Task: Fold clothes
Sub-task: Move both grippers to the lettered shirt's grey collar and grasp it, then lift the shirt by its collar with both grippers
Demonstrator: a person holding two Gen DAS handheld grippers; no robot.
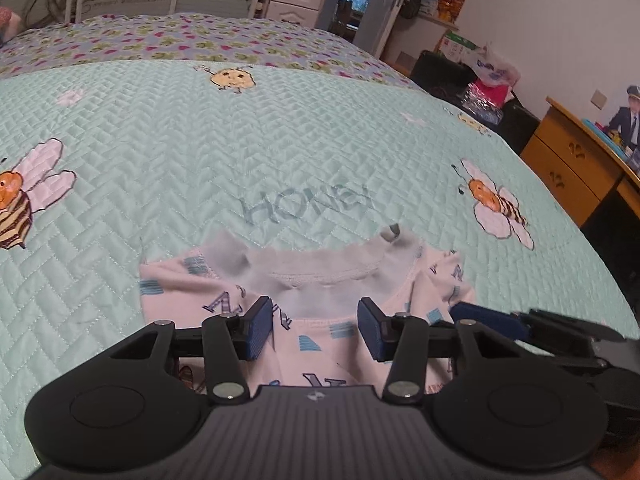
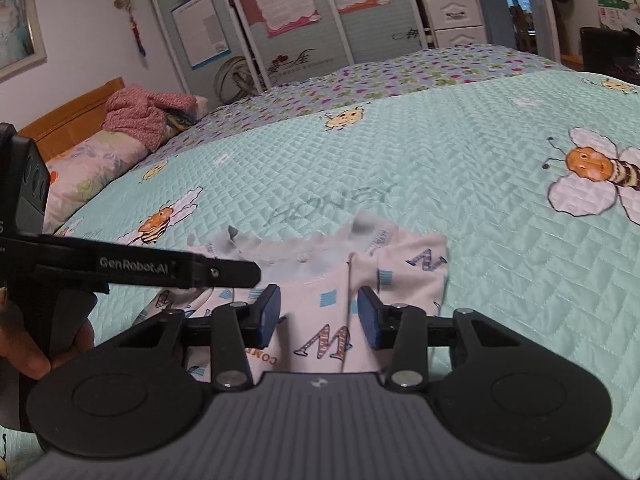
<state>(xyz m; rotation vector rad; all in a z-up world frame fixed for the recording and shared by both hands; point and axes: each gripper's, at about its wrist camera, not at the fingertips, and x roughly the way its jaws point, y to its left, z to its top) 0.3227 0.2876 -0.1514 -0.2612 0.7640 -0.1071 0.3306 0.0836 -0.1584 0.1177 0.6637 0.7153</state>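
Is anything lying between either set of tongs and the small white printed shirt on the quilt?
Nothing visible. The left tongs and right tongs stand directly over the small white letter-print shirt on the mint quilted bedspread, fabric showing between their jaws.

Small garment (image 1: 320, 292) (image 2: 320, 280): pale pink-white knit, printed with blue-grey striped letters and light blue striped blocks. Grey ribbed neckband along far edge, small grey tab sticking up from it. Lies on mint quilted bedspread (image 1: 160, 160) (image 2: 440, 180), just below stitched word "HONEY", neckband pointing away from cameras. Partly folded: sides turned inward, fold crease running lengthwise near middle in right wrist view. Fabric rumpled at neck, corners uneven. Near portion hidden behind gripper bodies; sleeves not distinguishable.
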